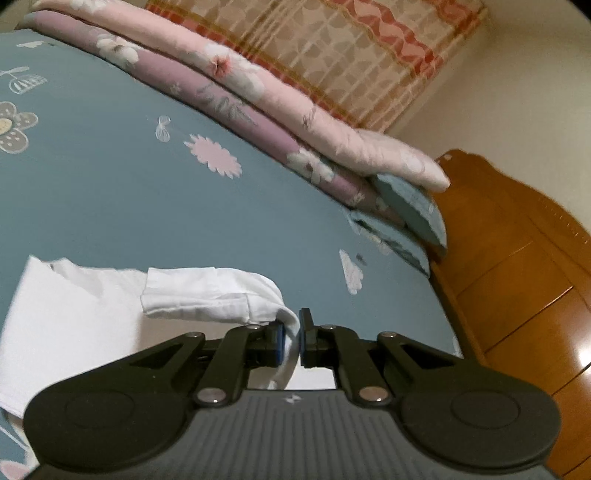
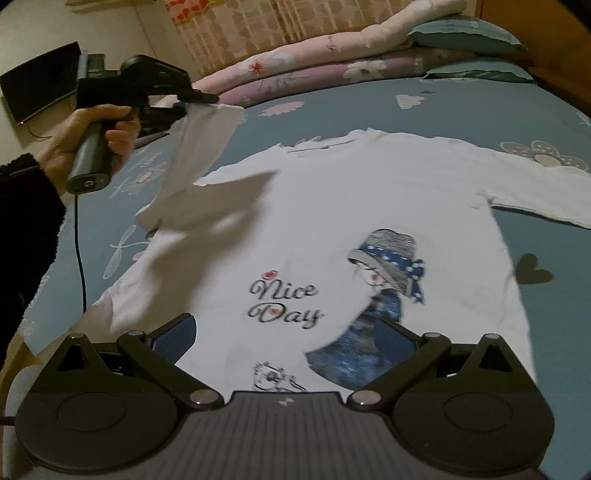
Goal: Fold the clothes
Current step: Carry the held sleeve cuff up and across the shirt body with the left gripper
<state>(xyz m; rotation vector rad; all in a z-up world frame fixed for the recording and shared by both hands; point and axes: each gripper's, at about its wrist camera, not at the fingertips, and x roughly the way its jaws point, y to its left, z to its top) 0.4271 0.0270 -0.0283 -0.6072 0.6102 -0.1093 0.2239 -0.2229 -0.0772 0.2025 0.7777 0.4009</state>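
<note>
White long-sleeved shirt (image 2: 332,229) lies print-up on the bed (image 2: 461,110). Left gripper (image 1: 291,339), fingers clamped on its sleeve cuff (image 1: 207,295), lifts it for folding inward; right gripper (image 2: 284,339) hovers, fingers wide, empty.

The shirt (image 2: 332,229) lies flat on the bed (image 2: 461,107), its one sleeve (image 2: 535,192) spread out to the right. The left gripper (image 2: 177,107) holds the other sleeve (image 2: 207,136) above the shirt's left side. Folded quilts (image 2: 314,62) and pillows (image 2: 465,33) lie behind, a headboard (image 1: 517,266) beyond them.
</note>
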